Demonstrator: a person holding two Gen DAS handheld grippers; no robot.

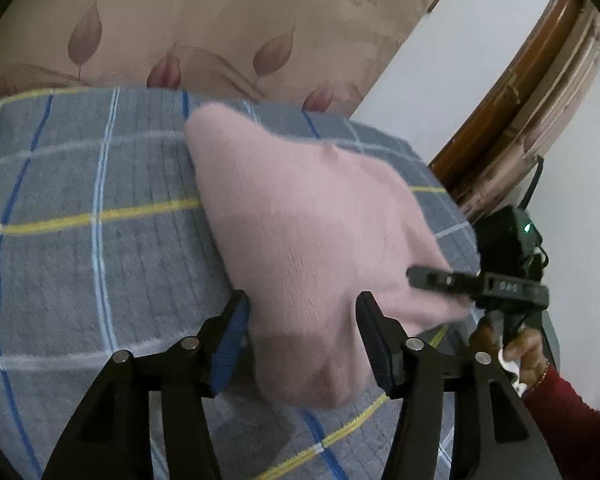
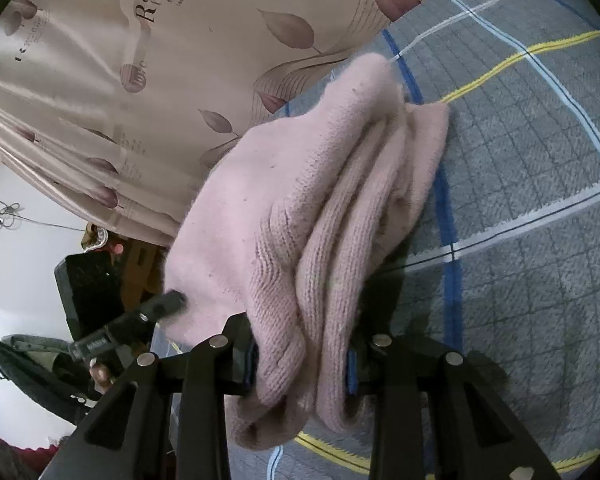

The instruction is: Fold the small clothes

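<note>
A pink knit garment [image 1: 300,216] lies folded on a grey plaid blanket [image 1: 80,220]. My left gripper [image 1: 302,300] is open, and the garment's near corner sits loosely between its blue-padded fingers [image 1: 230,340]. In the right wrist view the same garment [image 2: 284,208] shows several stacked knit layers. My right gripper [image 2: 304,328] is shut on that bunched edge, lifting it slightly off the blanket [image 2: 520,160]. The right gripper [image 1: 432,278] also shows at the garment's right corner in the left wrist view. The left gripper [image 2: 172,302] appears blurred at the garment's far side.
A beige curtain [image 1: 180,20] with a leaf print hangs behind the blanket's far edge. A wooden door frame [image 1: 540,100] and white wall stand to the right. A hand in a red sleeve [image 1: 560,400] holds the right gripper. Dark bags and furniture [image 2: 88,280] sit beyond the blanket.
</note>
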